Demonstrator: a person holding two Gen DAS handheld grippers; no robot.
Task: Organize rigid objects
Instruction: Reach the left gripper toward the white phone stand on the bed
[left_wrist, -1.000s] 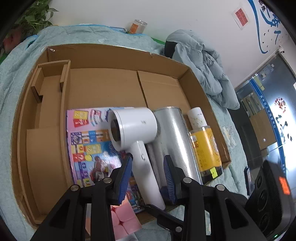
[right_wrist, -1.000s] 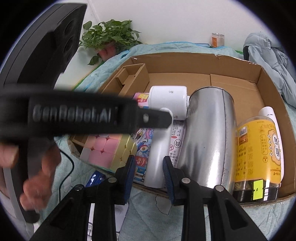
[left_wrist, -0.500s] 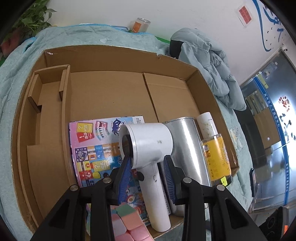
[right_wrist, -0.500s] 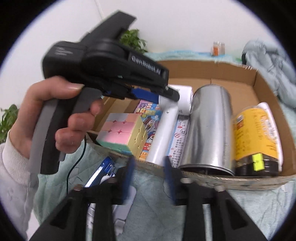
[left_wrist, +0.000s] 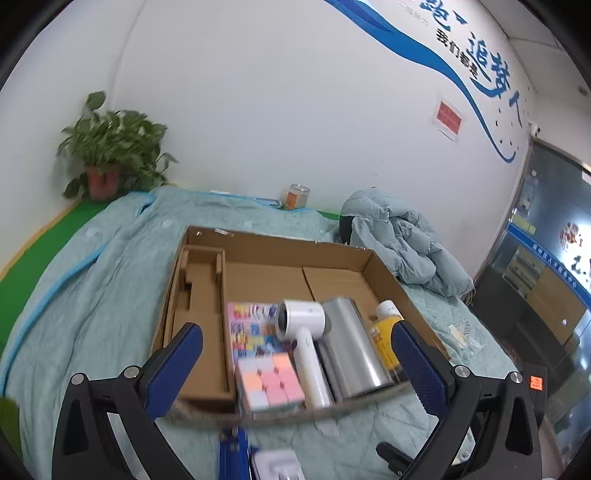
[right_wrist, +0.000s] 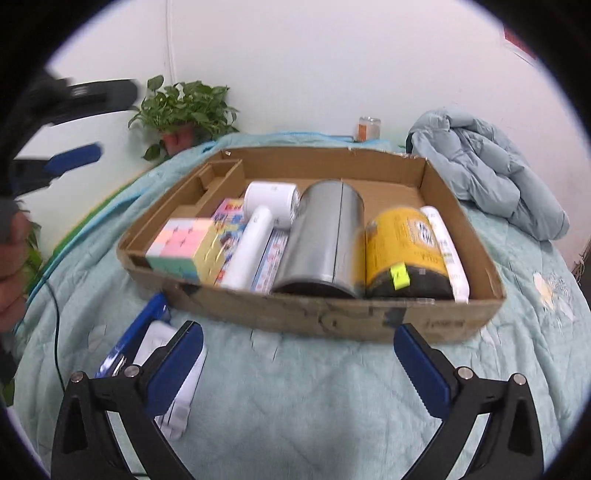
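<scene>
Cardboard tray now holds the hair dryer; your left gripper and right gripper have just spread wide, empty, placement complete.

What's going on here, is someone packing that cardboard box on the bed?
Yes, a person with a two-finger gripper in each hand is tidying hard items into the cardboard box on the quilt. Lined up along its near side are a pastel puzzle cube, a white hair dryer lying on a colourful booklet, a silver canister and a yellow-labelled jar. The left gripper and right gripper have both just been opening, hold nothing and sit clear of the box.
</scene>
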